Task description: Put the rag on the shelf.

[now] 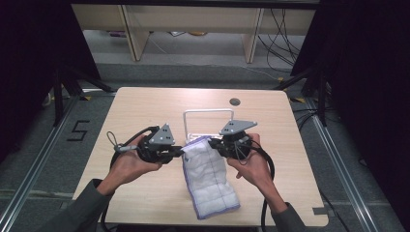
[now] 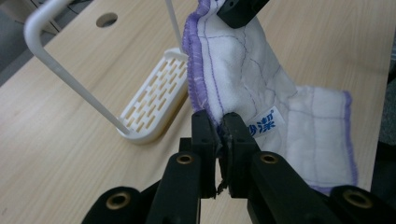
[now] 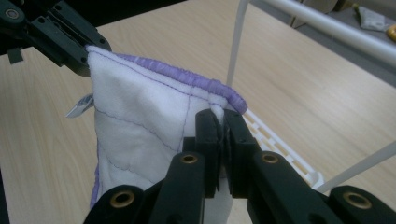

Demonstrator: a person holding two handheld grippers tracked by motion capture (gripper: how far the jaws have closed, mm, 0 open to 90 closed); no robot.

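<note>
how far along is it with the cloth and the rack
Done: both top corners of the white purple-edged cloth are pinched, one by the left gripper, one by the right gripper. In hand: its top edge is lifted in front of the white rack, while its lower end lies on the table. Left: nothing hangs on the rack's bar, so draping probably comes next.

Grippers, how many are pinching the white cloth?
2. The left gripper pinches the near-left top corner of the cloth, and the right gripper pinches the top corner on the other side, just in front of the white rack.
</note>
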